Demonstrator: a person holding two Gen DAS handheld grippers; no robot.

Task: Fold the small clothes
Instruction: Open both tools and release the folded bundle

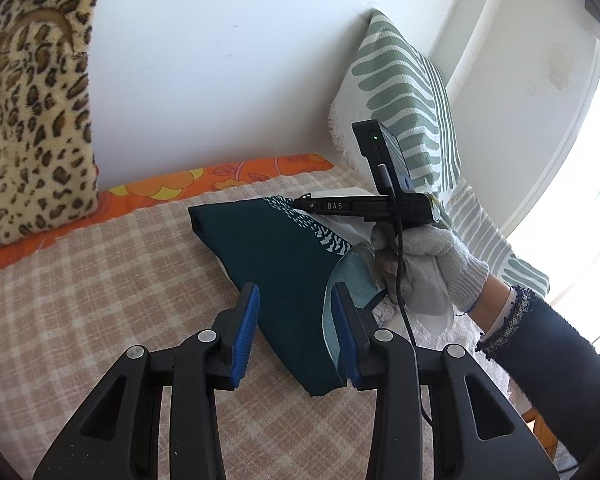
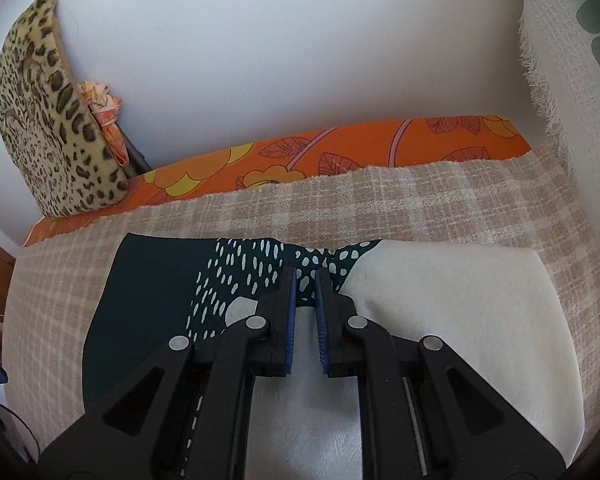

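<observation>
Right now your dark teal garment with white dash print and a cream panel point(image 1: 284, 264) lies on the beige checked woven blanket point(image 1: 100, 280), the landmark for all that follows. It sits toward the blanket's far edge, partly folded.

Your left gripper point(image 1: 294, 332) hangs above the near end of the garment with its blue-padded fingers point(image 1: 244, 332) spread wide, and nothing sits between them. Teal cloth shows in the gap, but it lies below the pads; you cannot tell whether the tips touch it.

Your right gripper point(image 2: 305, 316) is over the garment's middle. Its blue pads point(image 2: 289, 320) stand close together with a narrow slit between them. Dotted teal cloth and cream cloth show through that slit; whether any fabric is pinched there is hard to make out, since the black finger bodies cover the contact zone. In the left wrist view its tips are hidden against the cloth, and only its black body and your white knit-gloved right hand point(image 1: 424, 264) are plain.

Beyond the blanket's far edge runs an orange floral sheet point(image 2: 300, 152). A leopard-print plush cushion point(image 2: 48, 120) leans on the white wall at the blanket's far left. A cream pillow with green leaf pattern point(image 1: 404, 96) stands at its far right, cut off by the frame in the right wrist view.
</observation>
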